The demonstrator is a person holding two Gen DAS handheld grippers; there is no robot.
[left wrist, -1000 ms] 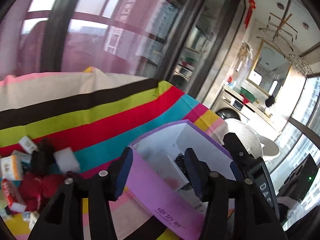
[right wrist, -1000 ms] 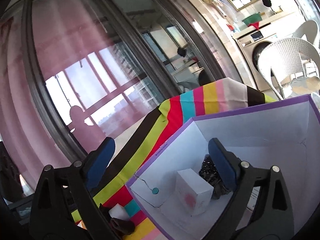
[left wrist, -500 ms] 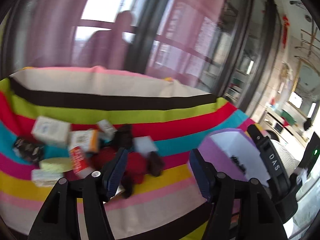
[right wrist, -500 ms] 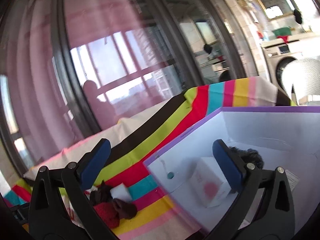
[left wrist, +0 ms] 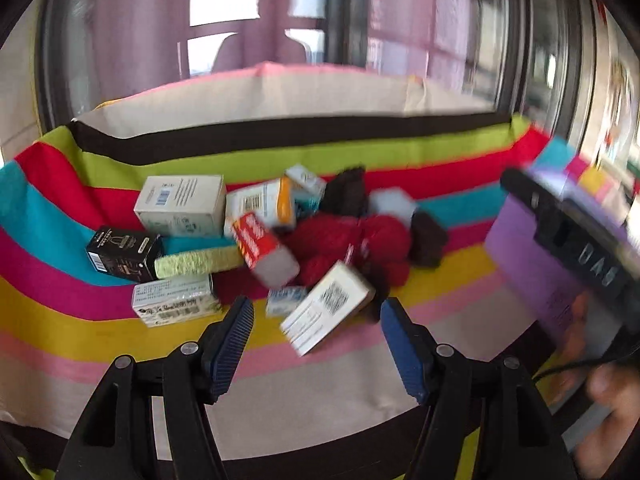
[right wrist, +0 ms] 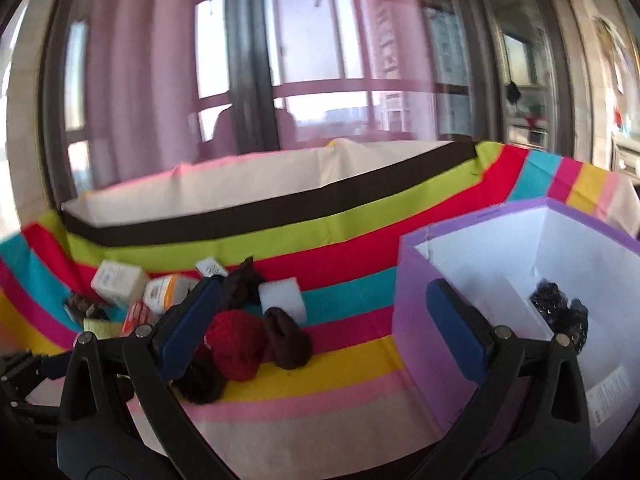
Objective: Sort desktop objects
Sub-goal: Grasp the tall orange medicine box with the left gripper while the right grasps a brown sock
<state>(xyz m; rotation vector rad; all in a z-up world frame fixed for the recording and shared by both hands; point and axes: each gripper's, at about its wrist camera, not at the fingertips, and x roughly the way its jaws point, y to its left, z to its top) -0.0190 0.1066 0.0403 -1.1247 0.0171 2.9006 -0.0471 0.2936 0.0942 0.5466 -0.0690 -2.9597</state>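
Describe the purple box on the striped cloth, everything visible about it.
The purple box is an open-topped carton, apparently cardboard, lilac outside and white inside, with a darker purple rim. It stands upright on the striped cloth, right of the pile of small items. A dark, glittery bundle lies inside near a white divider. A printed label shows on its inner wall. Neither gripper touches it.

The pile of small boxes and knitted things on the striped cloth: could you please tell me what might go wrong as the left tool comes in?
1. The boxes overlap; the white barcode box nearest the open left tool leans on the red knitted item, so gripping it may shift its neighbours.
2. The view is blurred, so aim may be off.
3. The purple bin sits well to the side, a long carry.
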